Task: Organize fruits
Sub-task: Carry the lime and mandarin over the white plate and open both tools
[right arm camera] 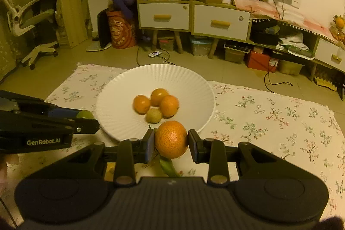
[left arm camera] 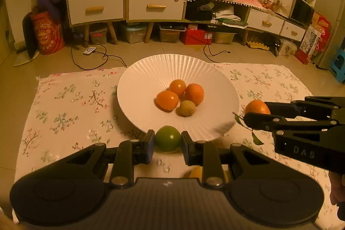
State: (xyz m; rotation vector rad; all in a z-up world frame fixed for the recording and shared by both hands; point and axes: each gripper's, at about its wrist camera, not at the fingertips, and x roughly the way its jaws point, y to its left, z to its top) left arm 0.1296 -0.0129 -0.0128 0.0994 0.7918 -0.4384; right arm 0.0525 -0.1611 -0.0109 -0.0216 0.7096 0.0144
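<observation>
Left gripper (left arm camera: 167, 144) low in the frame centre, pads touching both sides of a green fruit (left arm camera: 168, 138): jaws closed on it, just short of the near rim of the white bowl (left arm camera: 138, 83). Right gripper (right arm camera: 171, 143) likewise clamped on a leafy orange (right arm camera: 171, 139), left pad flush, right pad at the skin, a green leaf (right arm camera: 168, 166) trailing below. Seen from the left wrist, that orange (left arm camera: 256, 107) at right mid-frame, just beside the bowl's right edge.

Already in the bowl, at frame centre: three oranges (left arm camera: 168, 100) and one small brownish fruit (left arm camera: 187, 108), bunched in the well and touching. Floral cloth (left arm camera: 64, 105) beneath everything. One more yellowish fruit (left arm camera: 195, 172) half hidden behind the left gripper body; kind unclear.

Likely step: carrying both held fruits over the rim and setting them down inside. Worth doing well:
- Lift clear of the rim first; the bowl looks light and shallow-sided, so a knock could tip or slide it.
- Aim for bare slope beside the cluster, not on top, to avoid scattering round fruit.
- Lower close to the surface before releasing; dropped from height, either fruit would probably roll.
- Stagger the two entries, or keep to opposite sides, since both grippers converge on one small well.
- Mind the leaf catching on the rim.
</observation>
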